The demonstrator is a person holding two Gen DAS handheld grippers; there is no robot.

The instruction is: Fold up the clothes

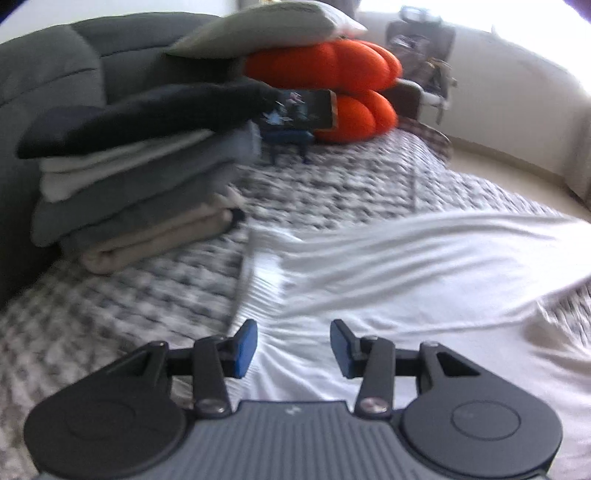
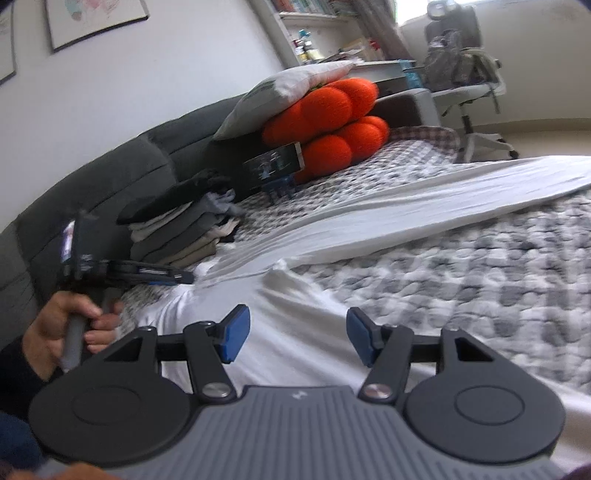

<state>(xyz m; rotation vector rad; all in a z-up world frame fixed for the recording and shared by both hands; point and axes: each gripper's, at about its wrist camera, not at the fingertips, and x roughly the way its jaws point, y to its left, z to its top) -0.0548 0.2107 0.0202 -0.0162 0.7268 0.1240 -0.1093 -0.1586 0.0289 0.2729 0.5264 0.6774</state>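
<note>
- The white garment [image 1: 424, 266] lies spread on the checked grey-and-white bedspread [image 1: 332, 192], just right of the stack of folded clothes [image 1: 140, 184], which serves as landmark here.
- One long part of the cloth is doubled over, and its folded edge runs away from the stack toward the far right side of the bed; in the right wrist view that same white garment [image 2: 369, 221] shows as a long band with fine lengthwise creases.
- Nearer the cameras the fabric is flatter, with soft ripples and one small raised pucker; a hemmed edge lies just below and right of the stack.
- The left gripper [image 1: 293, 345] points down at the cloth, right of the stack and nearer the camera. Its blue pads stand apart with only cloth beneath them and nothing pinched between.
- In the right wrist view the left gripper [image 2: 159, 275] sits in front of the stack's lower edge, its handle gripped by the person's left hand [image 2: 62, 328] above a dark sleeve.
- The right gripper [image 2: 297, 341] hovers over the near part of the garment, well right of the stack, jaws wide and empty.
- The stack stands against the grey sofa back [image 1: 48, 74]; beyond it lie the orange cushion [image 1: 332, 74] and a grey pillow [image 1: 258, 29] on top.
- Bare bedspread lies open right of the garment; the bed's far edge meets pale floor, with an office chair [image 2: 461, 74] beyond.
</note>
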